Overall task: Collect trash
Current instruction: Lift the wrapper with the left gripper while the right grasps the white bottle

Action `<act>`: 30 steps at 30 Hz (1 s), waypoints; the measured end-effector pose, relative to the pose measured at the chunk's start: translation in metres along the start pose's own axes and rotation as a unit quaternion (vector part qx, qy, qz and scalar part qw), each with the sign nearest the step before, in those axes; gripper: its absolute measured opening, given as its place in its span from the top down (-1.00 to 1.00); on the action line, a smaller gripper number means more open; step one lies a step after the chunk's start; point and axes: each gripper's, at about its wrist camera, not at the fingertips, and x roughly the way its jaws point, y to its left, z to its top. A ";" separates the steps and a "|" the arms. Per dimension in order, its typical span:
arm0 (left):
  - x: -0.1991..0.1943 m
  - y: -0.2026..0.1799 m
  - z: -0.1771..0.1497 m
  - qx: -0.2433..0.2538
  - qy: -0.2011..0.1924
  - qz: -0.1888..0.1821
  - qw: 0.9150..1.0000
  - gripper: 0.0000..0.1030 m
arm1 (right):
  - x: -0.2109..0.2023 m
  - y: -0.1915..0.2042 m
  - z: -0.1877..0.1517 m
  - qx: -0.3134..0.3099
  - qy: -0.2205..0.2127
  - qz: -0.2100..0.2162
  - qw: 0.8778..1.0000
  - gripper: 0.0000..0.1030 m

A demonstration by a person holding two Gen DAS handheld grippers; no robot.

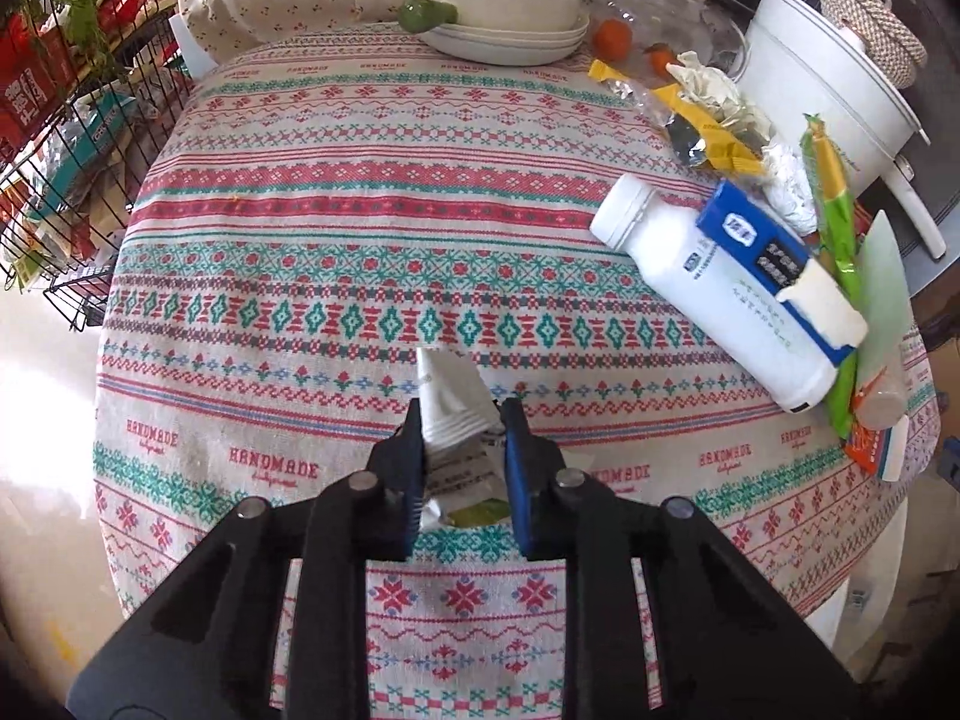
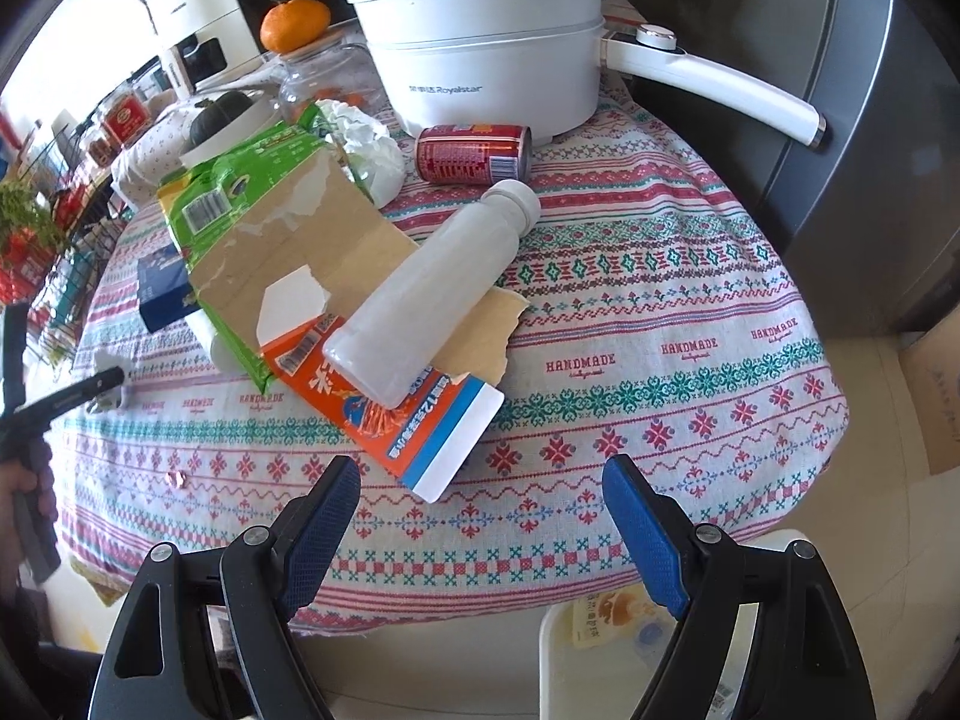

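Between left tool (image 1: 459,420) pads, a pinched white wrapper (image 1: 450,405); right tool (image 2: 480,480) spread, red can (image 2: 474,153) only there

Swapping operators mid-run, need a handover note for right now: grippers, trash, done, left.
Left hand-held gripper: shut on a crumpled white wrapper, just above the tablecloth.
Right hand-held gripper: open, empty, at the table's near edge.
On the table: frosted plastic bottle lying on torn orange carton, green carton, red can by the white electric pot, white bottle, yellow wrappers.
Done: one wrapper picked up.
Left: bin it, then collect the rest.
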 end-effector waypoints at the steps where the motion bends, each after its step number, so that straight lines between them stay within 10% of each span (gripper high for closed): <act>1: -0.007 -0.003 -0.001 0.001 -0.005 -0.006 1.000 0.52 | 0.001 -0.002 0.003 0.006 -0.001 0.005 1.000 -0.64; 21: -0.067 -0.056 -0.007 0.042 -0.070 -0.067 0.994 0.52 | 0.111 0.011 0.076 0.104 0.067 0.100 0.987 -0.25; 30: -0.085 -0.059 -0.012 0.043 -0.097 -0.064 0.992 0.52 | 0.076 0.012 0.079 0.092 0.019 0.088 0.992 -0.04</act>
